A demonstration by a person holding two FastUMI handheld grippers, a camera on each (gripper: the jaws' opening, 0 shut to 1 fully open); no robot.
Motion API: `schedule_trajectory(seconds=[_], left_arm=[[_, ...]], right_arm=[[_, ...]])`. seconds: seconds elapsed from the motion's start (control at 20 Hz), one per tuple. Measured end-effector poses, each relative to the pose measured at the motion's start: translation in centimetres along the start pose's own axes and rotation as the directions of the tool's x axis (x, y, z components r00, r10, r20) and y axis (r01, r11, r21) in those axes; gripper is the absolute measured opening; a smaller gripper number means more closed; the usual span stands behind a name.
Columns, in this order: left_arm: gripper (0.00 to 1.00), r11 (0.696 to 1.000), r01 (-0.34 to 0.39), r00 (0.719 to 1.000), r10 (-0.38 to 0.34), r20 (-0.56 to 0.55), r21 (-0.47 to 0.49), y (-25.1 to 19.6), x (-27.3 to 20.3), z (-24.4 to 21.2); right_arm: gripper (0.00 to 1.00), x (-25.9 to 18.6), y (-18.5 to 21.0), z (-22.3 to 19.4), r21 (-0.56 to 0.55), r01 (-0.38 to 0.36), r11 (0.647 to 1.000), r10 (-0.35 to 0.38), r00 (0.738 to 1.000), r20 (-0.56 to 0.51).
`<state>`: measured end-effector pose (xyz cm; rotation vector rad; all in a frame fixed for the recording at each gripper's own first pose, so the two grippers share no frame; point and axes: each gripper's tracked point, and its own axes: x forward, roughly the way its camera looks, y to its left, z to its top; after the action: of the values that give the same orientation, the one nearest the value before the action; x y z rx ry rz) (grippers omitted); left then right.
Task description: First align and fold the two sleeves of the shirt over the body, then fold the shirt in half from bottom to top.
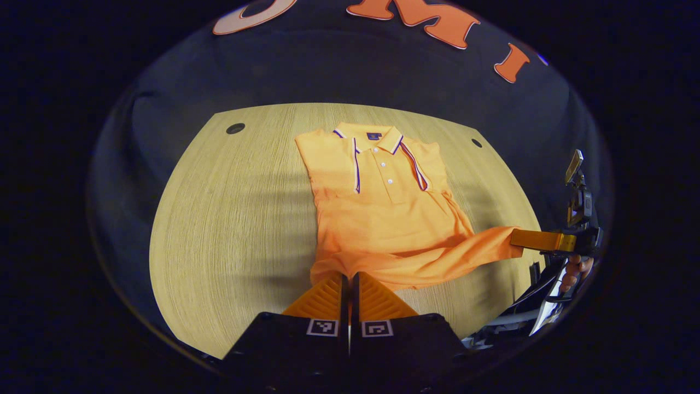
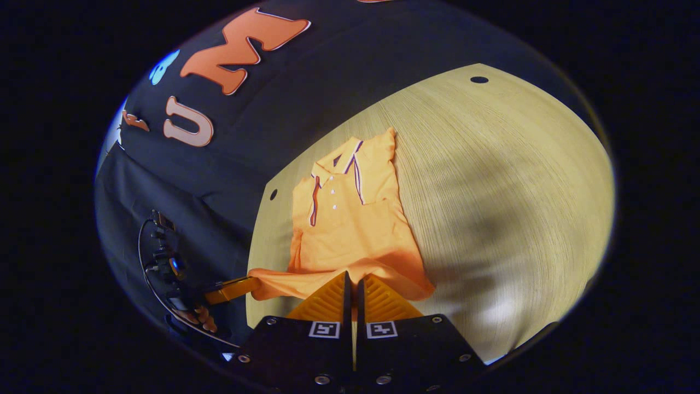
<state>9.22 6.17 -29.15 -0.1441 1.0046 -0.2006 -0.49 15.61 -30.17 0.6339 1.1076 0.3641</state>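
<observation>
soft knit polo shirt (image 1: 383,213), sleeves folded in, on wood-grain table (image 1: 235,230); left gripper (image 1: 348,279) and right gripper (image 2: 353,284) each pinched closed on its hem.

Shirt (image 1: 383,213) lies on the table (image 1: 235,230), collar (image 1: 372,137) at the far end toward the booth wall, hem nearest me. Both sleeves sit folded on the body. My left gripper (image 1: 349,278) is at the near left hem corner, fingers closed together on the fabric edge. In the left gripper view my right gripper (image 1: 519,241) is off to the right, at the other hem corner, cloth drawn out sideways to it past the body. In the right gripper view my right gripper (image 2: 351,276) sits at the hem directly ahead, left gripper (image 2: 249,284) to its left near the table edge. Small holes (image 1: 235,128) in the table at the far corners, behind the shirt.
</observation>
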Motion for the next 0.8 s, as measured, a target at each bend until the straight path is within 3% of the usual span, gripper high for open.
schedule_trajectory(seconds=[0.55, 0.65, 0.8], left_arm=[[0.01, 0.999, -0.016, 0.999, 0.015, 0.038, 0.041, 2.7, 3.7, 8.7], [0.01, 0.998, -0.048, 0.998, 0.046, 0.034, 0.042, 3.9, 4.6, 10.2], [0.01, 0.999, -0.031, 0.999, 0.031, 0.01, 0.037, 4.4, 6.7, 12.4]], right_arm=[[0.04, 4.3, 1.3, 7.8, -0.091, 0.066, 0.994, -0.061, 0.997, 0.057], [0.04, 5.4, 0.9, 9.3, -0.093, 0.11, 0.99, -0.104, 0.993, 0.062], [0.04, 7.1, 1.4, 11.6, -0.127, 0.131, 0.983, -0.122, 0.99, 0.073]])
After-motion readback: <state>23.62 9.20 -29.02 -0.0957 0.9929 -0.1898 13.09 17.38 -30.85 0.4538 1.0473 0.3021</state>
